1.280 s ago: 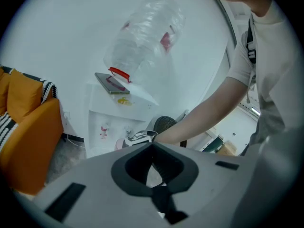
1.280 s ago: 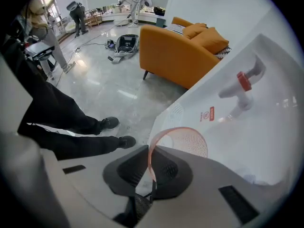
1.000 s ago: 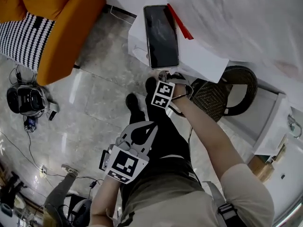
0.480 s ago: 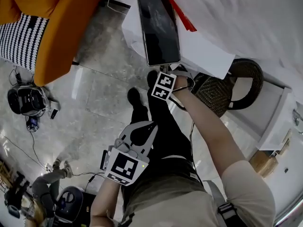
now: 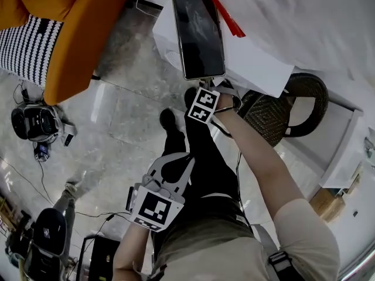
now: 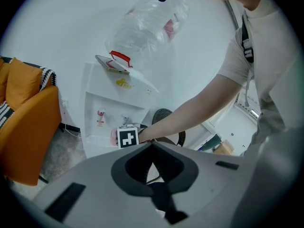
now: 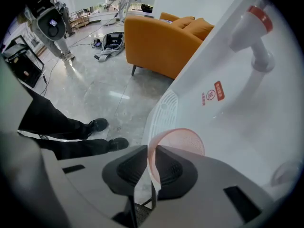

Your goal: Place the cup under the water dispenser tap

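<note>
A thin pink translucent cup (image 7: 179,139) has its rim pinched between the jaws of my right gripper (image 7: 151,148). It hangs over the ribbed drip tray (image 7: 164,107) of the white water dispenser (image 7: 223,94), and the red-capped tap (image 7: 254,23) juts out farther up. In the head view the right gripper (image 5: 205,101) reaches under the dispenser's front edge, so the cup is hidden there. The left gripper view shows the cup (image 6: 114,136) beside the marker cube, low in the tap recess. My left gripper (image 5: 186,158) stays back near the body, shut and empty.
A black phone (image 5: 199,34) and a red strip (image 5: 225,19) lie on the dispenser top. A dark wicker basket (image 5: 281,116) stands right of the dispenser, an orange armchair (image 5: 76,34) to the left. Cables and gear (image 5: 35,124) lie on the marble floor.
My right gripper with the cup has settled slightly closer under the dispenser front. The left gripper has kept still. A person at the lower left has walked across the floor.
</note>
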Demonstrator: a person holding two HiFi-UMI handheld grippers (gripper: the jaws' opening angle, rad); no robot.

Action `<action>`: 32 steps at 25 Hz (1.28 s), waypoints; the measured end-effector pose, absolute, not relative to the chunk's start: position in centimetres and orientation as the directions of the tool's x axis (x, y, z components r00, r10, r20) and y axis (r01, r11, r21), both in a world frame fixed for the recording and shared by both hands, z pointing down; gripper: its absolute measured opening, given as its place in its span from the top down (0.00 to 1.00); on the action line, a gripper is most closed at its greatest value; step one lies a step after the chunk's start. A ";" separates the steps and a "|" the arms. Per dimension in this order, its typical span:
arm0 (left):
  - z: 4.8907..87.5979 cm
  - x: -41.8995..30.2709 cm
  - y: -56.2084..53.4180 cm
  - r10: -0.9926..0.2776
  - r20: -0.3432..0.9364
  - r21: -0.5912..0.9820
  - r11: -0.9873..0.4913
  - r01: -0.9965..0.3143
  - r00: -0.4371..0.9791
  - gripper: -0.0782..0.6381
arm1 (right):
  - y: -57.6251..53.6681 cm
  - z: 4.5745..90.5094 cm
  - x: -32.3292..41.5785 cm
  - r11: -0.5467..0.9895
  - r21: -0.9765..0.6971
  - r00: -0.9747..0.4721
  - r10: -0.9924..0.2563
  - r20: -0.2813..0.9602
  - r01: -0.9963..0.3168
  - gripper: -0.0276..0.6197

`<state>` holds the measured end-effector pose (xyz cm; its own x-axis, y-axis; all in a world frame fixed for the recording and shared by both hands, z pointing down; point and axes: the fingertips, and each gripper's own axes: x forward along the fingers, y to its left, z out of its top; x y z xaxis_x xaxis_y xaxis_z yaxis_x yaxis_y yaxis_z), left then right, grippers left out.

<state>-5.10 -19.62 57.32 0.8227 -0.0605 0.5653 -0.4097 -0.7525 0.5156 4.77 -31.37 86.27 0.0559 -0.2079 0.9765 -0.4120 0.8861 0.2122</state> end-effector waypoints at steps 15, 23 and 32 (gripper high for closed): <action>56.8 -6.0 -19.8 -0.086 0.586 0.481 -0.763 -0.431 0.806 0.81 | -30.3 82.5 4.1 0.832 0.301 -0.020 -0.350 0.937 -0.465 0.66; 55.9 -7.1 -21.3 -0.126 0.569 0.472 -0.760 -0.448 0.813 0.81 | -29.7 78.3 3.4 0.742 0.242 -0.113 -0.393 0.913 -0.625 0.66; 54.1 -14.1 -26.8 -0.325 0.589 0.374 -0.702 -0.606 0.740 0.81 | -27.3 69.4 -2.4 0.587 0.008 -0.311 -0.440 0.842 -0.809 0.66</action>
